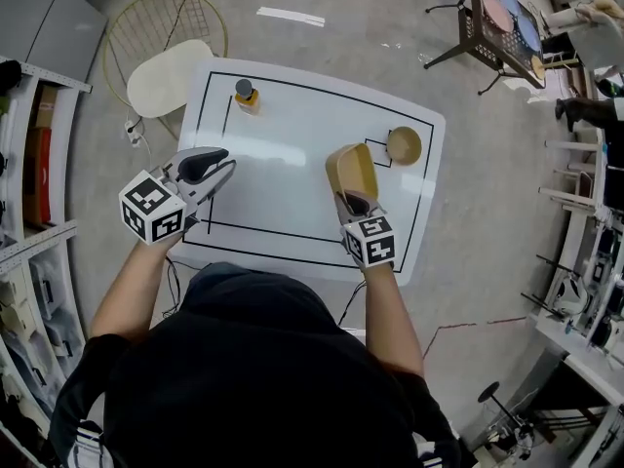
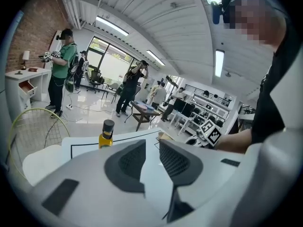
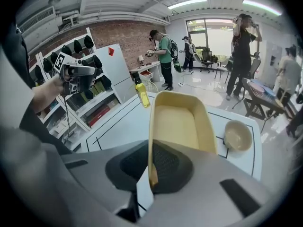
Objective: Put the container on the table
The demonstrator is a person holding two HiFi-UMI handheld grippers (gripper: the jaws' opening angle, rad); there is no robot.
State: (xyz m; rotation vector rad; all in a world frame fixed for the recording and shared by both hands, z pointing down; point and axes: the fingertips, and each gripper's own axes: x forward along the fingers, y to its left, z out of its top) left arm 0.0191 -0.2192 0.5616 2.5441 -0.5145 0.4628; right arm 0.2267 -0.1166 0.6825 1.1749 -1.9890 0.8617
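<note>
Container (image 1: pixel 351 171): pale yellow-tan, rectangular, open-topped, with rounded corners.
Pose: tilted, long axis pointed away from the person, inside shown in the right gripper view (image 3: pixel 177 122).
Grip: near wall is clamped between the jaws of the right gripper (image 1: pixel 353 201).
Place: over the right part of the white desk (image 1: pixel 283 164).

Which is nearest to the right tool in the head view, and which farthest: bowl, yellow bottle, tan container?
1. Tan container, held in the right tool.
2. Bowl, beyond it on the right.
3. Yellow bottle, at the table's far left.
</note>
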